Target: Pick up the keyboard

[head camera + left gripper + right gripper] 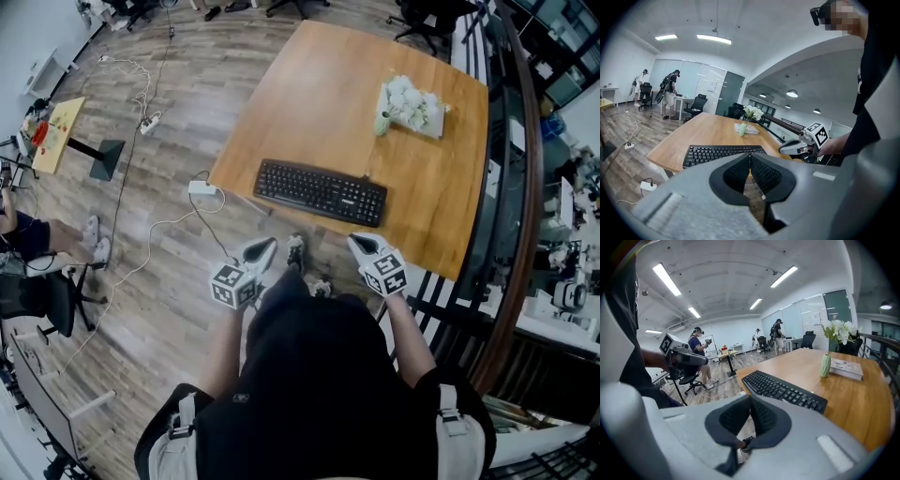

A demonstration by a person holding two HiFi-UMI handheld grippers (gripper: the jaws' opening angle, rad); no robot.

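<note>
A wooden table (319,103) carries a black keyboard (320,191), a flower vase (382,123) and a book (847,369).

Head view: I log a grey-brown plank floor (169,131) with a light wooden table (328,103) set at an angle on it. A white power strip (150,122) lies on the floor off the table's left edge, a small yellow-topped stand (58,131) sits further left, and a dark curved railing (530,187) runs past the table's right edge. Gripper views: I note a white ceiling with long strip lights (665,280), a glass partition (701,82) beyond the table's far edge, and black office chairs (697,104) in front of it.
</note>
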